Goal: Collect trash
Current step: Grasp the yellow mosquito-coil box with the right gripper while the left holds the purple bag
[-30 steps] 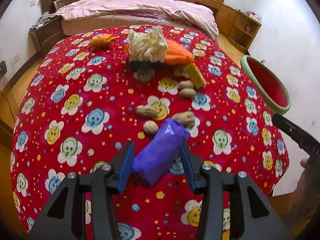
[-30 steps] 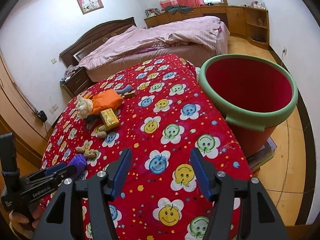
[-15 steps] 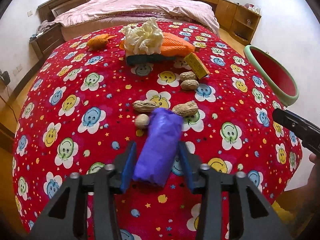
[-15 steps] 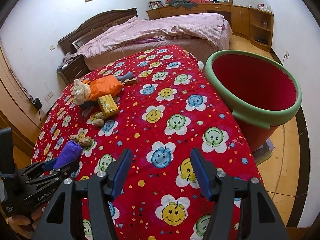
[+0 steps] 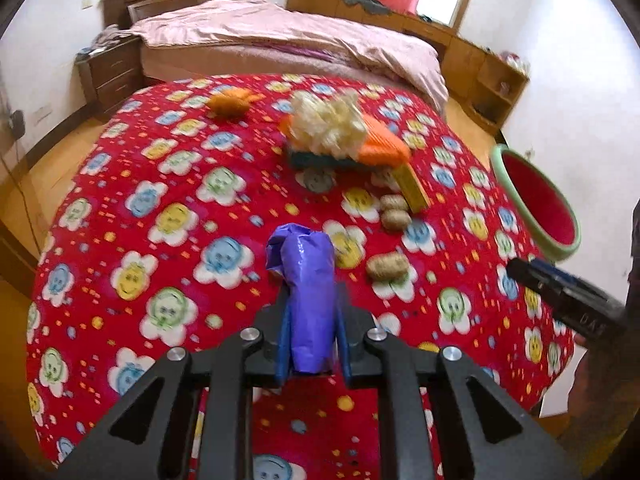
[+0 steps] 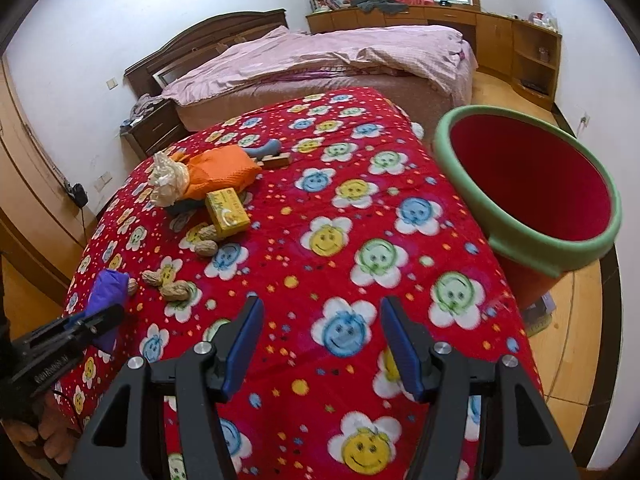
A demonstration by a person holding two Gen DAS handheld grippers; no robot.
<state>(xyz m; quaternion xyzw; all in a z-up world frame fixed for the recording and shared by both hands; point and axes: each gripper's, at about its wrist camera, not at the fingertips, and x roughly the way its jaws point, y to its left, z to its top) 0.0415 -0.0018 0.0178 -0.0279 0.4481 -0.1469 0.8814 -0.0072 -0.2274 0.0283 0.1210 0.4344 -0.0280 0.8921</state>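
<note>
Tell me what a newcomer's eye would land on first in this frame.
The loud red flower-print cloth over the table fills both views. Next comes the purple crumpled wrapper between the pads of the left claw, whose jaws are closing on it, with peanuts scattered just beyond. Off the table's right edge stands a red bin with a green rim, while the right claw hangs open with nothing between its pads.

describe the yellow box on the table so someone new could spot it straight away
Start at the red smiley-flower tablecloth and find the heap topped by an orange cloth. The small yellow box leans at that heap's near edge, just above two peanuts. It is the only hard-edged, rectangular yellow thing there.
</note>
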